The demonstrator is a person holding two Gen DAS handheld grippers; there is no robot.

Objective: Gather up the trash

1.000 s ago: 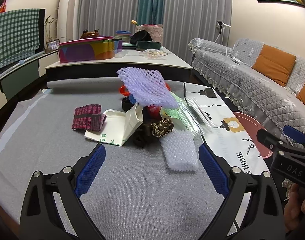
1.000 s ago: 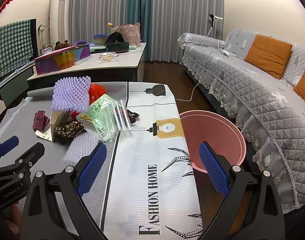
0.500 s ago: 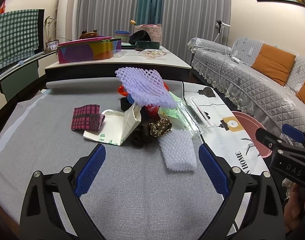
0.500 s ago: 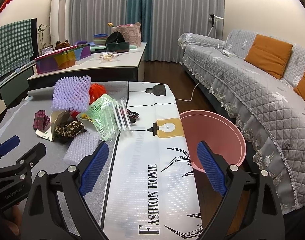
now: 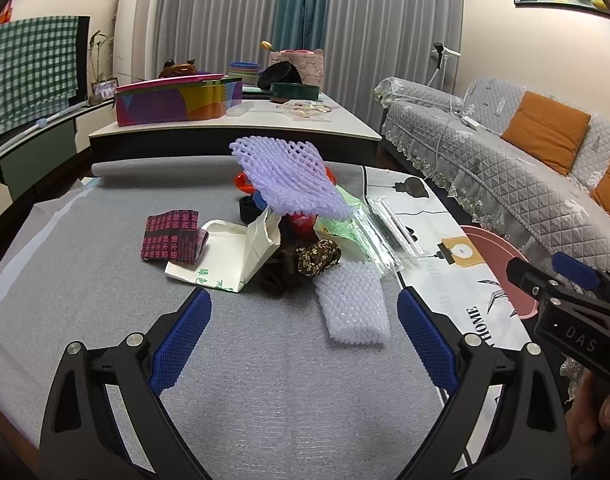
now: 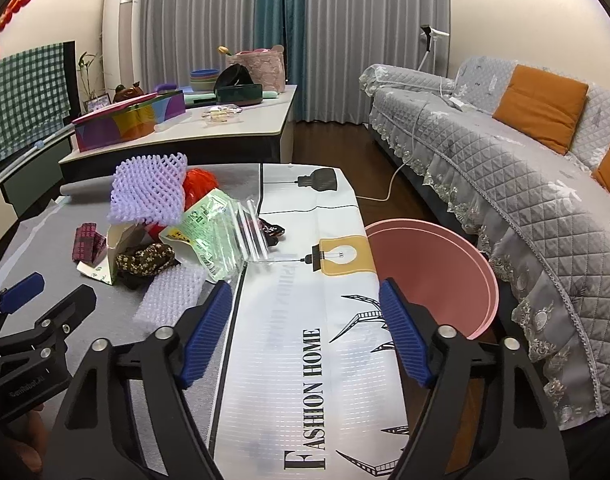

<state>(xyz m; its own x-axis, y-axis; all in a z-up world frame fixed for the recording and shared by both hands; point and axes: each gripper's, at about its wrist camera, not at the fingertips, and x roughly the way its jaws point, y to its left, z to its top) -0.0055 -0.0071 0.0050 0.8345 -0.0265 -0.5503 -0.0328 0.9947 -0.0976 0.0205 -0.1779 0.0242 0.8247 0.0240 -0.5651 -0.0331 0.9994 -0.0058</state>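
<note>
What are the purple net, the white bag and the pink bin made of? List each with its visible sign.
Purple net: likely soft foam mesh; puffy open lattice.
White bag: seems paper, matte; crisp creases.
Pink bin: probably smooth plastic; thin, even rim.

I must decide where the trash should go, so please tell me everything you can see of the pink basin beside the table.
The pink basin is round, smooth and looks like plastic, with a thin rim that seems doubled, perhaps two basins nested. It appears empty inside. It sits low beside the table's right edge, between the table and the grey quilted sofa, and the tablecloth hides its near-left part. Its base and what it rests on are not visible.
</note>
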